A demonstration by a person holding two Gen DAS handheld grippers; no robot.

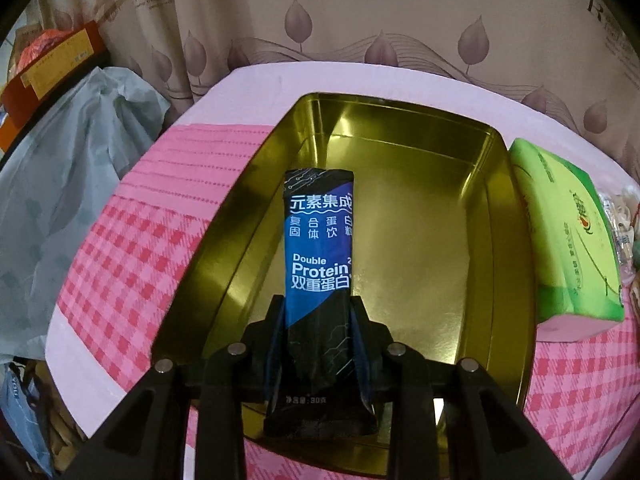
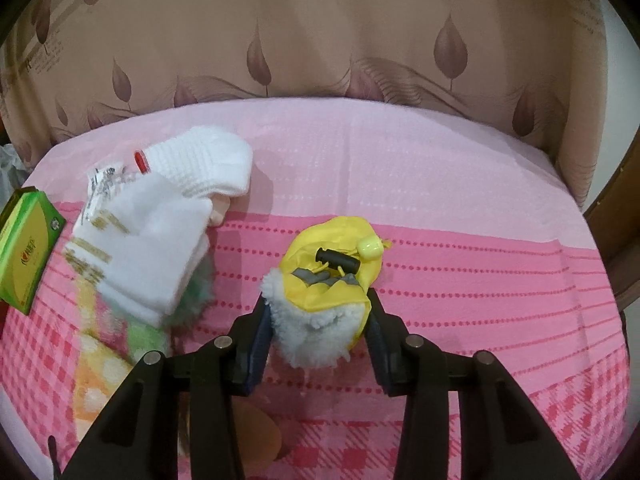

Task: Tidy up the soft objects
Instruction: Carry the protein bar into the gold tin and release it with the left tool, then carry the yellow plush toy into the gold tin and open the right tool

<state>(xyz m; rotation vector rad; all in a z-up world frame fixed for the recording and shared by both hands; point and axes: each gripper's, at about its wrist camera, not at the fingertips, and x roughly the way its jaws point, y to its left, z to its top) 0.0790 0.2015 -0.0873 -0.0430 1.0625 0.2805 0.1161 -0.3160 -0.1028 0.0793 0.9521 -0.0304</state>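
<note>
Left wrist view: left claw (image 1: 320, 312) grips a dark blue-and-black protein sachet (image 1: 320, 248) at its lower half, fingers pressed on both long edges. Sachet points away from the camera, over the inside of an open gold tin (image 1: 420, 184); whether its far end touches the tin floor, cannot tell. Nothing else seen in the tin. Tin sits on a pink checked cloth (image 1: 132, 248) covering the worktop. Green tissue pack (image 1: 568, 240) lies just beside the tin's right wall, close enough to crowd that side. Clear-wrapped clutter at the far right edge, too cut off to name. Off the worktop's left side: grey-blue plastic bag (image 1: 68, 184), orange box (image 1: 52, 68) behind it. Leaf-print curtain (image 1: 400, 20) at the back.

Right wrist view: right claw (image 2: 318, 320) closed on a yellow pouch with white fleece lining (image 2: 320, 300), fingers on its two sides, pouch resting on the cloth. Black cord lock (image 2: 338, 260) and pale yellow toggle (image 2: 370, 247) lie on top of the pouch. To the left, near but apart: white knit items (image 2: 160, 232) piled up, over a green-and-yellow fluffy cloth (image 2: 120, 344). Green tissue pack at the far left edge. Right side of the cloth is bare.
</note>
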